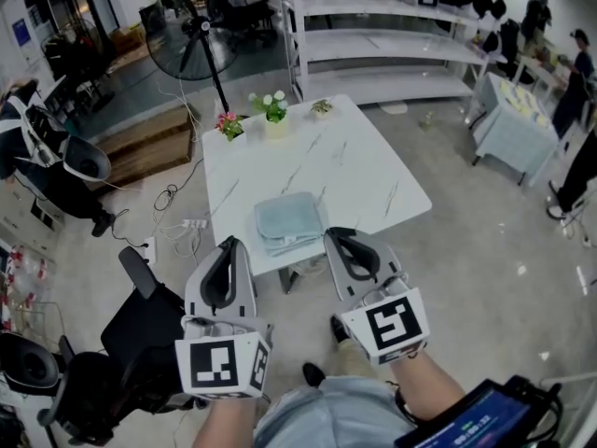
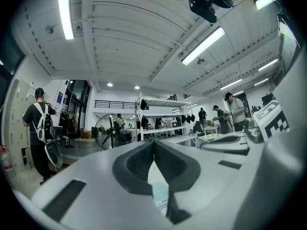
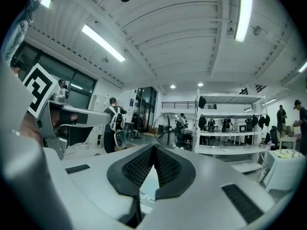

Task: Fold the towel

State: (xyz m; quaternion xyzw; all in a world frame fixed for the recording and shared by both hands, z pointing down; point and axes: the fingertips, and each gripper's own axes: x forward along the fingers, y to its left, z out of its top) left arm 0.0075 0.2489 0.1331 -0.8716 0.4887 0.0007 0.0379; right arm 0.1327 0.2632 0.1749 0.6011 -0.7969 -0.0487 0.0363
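Observation:
A light blue towel [image 1: 289, 222] lies folded into a small stack near the front edge of the white marble table [image 1: 354, 166]. My left gripper [image 1: 231, 242] is held up in front of the table, just left of the towel, jaws shut and empty. My right gripper [image 1: 333, 233] is beside it, just right of the towel, also shut with nothing in it. In the left gripper view the dark pads [image 2: 139, 162] meet at the tip [image 2: 154, 142], and a sliver of the towel [image 2: 160, 195] shows below them. In the right gripper view the ribbed pads [image 3: 139, 166] are closed together [image 3: 153, 147].
Three small flower pots [image 1: 274, 110] stand along the table's far edge. A standing fan [image 1: 201, 21] and white shelving [image 1: 392, 45] are behind it. A black office chair [image 1: 140, 320] is at the near left, a cloth-covered table [image 1: 513, 119] at the right. People stand in the background.

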